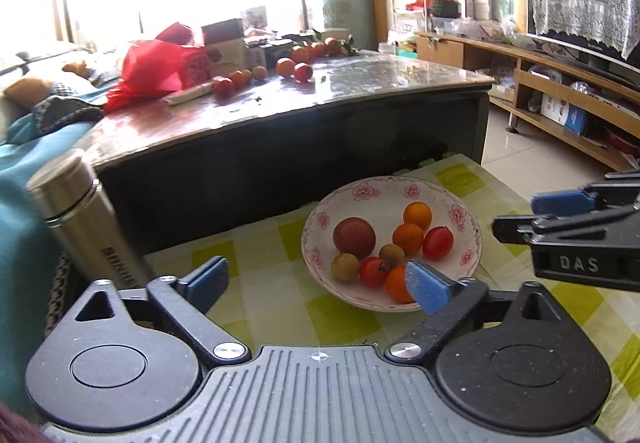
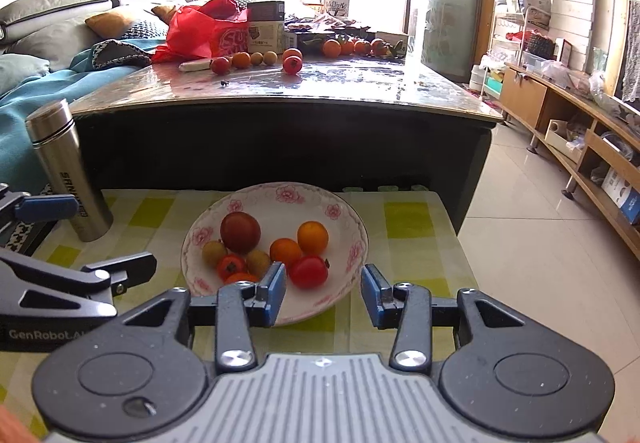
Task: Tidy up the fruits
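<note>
A white plate with pink flowers sits near the far edge of the small table with the yellow checked cloth. The fruits lie inside it, about eight I think, since some hide others. The left gripper and right gripper are both spread wide and empty, at the plate's near rim. A steel flask stands at the far left corner.

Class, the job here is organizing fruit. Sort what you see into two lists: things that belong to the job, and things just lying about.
Belongs to the job:
floral plate
fruits on the plate
loose fruits on the dark table
left gripper, open
right gripper, open

Just lying about:
steel flask
red bag
cardboard box
TV cabinet
</note>
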A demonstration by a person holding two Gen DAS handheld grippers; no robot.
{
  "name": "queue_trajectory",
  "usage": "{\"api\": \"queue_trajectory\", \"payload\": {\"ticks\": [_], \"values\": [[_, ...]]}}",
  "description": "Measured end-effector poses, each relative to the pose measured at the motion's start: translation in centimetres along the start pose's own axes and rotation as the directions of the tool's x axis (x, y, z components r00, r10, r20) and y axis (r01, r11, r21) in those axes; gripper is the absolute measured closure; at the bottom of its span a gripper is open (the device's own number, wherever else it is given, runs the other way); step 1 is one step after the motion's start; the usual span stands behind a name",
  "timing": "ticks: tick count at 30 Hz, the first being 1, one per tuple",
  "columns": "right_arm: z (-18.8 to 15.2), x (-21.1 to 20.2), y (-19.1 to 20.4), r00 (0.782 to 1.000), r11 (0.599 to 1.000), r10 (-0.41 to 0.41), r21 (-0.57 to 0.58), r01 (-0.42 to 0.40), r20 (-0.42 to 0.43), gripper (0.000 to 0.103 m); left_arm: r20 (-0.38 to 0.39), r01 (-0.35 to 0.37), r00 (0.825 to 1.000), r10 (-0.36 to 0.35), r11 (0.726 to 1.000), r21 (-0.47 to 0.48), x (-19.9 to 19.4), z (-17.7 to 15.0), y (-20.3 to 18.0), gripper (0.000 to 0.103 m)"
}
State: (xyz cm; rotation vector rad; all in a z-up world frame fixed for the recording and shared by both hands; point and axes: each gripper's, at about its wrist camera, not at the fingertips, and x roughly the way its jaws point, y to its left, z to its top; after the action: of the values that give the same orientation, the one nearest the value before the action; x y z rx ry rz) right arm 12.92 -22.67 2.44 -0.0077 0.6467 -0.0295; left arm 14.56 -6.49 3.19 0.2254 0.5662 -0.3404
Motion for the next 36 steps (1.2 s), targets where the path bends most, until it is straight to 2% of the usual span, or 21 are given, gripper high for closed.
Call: {"api": "queue_trajectory", "payload": {"ticks": [10,18,36], "values": [[-1.3,-3.7,0.2,1.0,1.0,0.005,0.028,-0.005,0.011,0.055,0.003,-0.033,0.999,0.033,0.999,-0.04,-2.8,-1.7,-0.5,0.0],[-2.9,-5.9,1.1,1.0,1.0,-0.006,0.001,0.006,0.015,0.051,-0.018,-0.049,0.999,0.048,0.998,-0.04,-4.5,-3.2,-1.3,0.0],[-5.1,-8.9,1.5,1.0,1.0,-0.005,0.011,0.004,0.011,0.051,-0.038,-0.033,0.999,0.03,0.996,-0.081,-7.1,-4.6,-1.6,0.0]]}}
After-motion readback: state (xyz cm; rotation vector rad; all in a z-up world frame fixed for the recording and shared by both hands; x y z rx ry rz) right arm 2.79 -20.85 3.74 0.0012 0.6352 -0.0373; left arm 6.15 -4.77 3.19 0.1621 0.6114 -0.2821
